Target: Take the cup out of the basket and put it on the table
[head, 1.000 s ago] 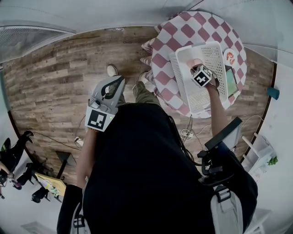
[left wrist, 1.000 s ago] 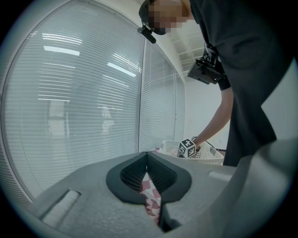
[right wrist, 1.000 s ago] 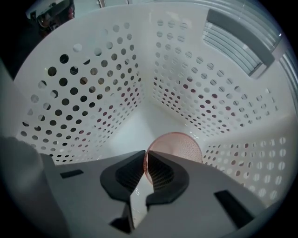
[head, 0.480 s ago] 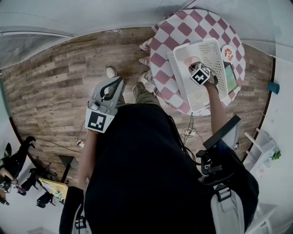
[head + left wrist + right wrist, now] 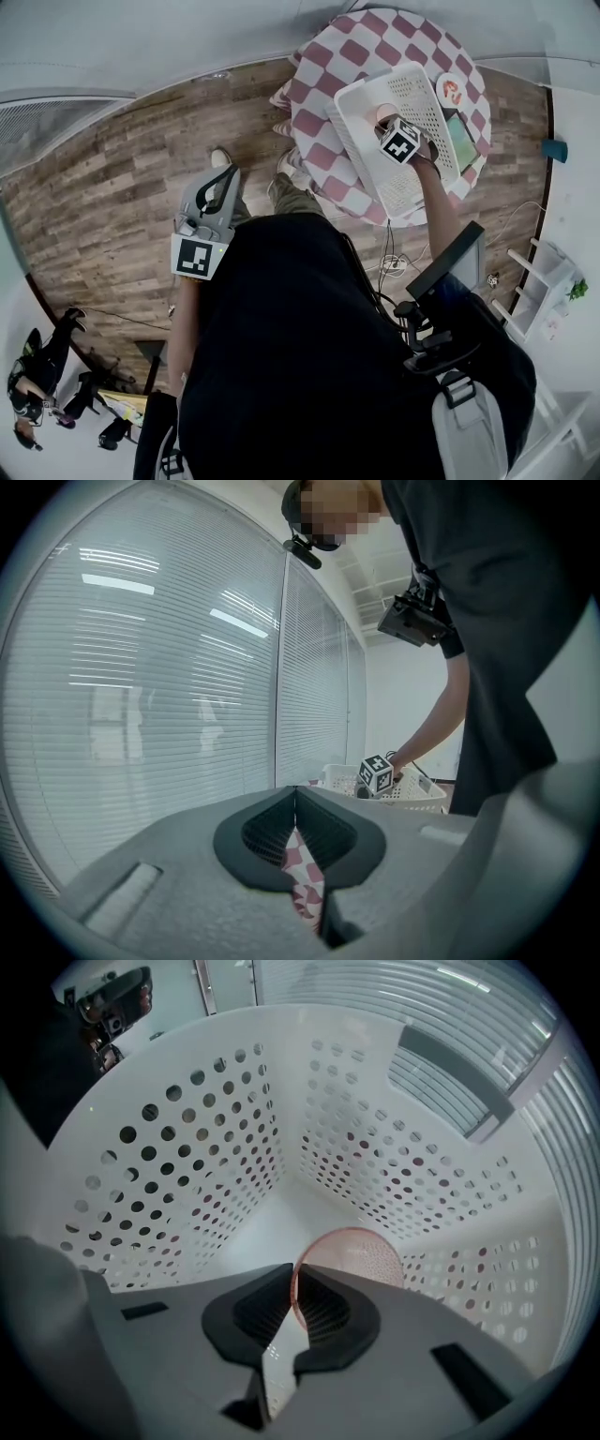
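Right gripper view: one cup (image 5: pixel 361 1260) inside one basket (image 5: pixel 187 1147).

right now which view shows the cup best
The right gripper view: the pink cup sits close inside the basket, its rim pinched by the right tongs. The head view shows only a pink sliver beside the marker cube. The left gripper view shows the distant basket, no cup.
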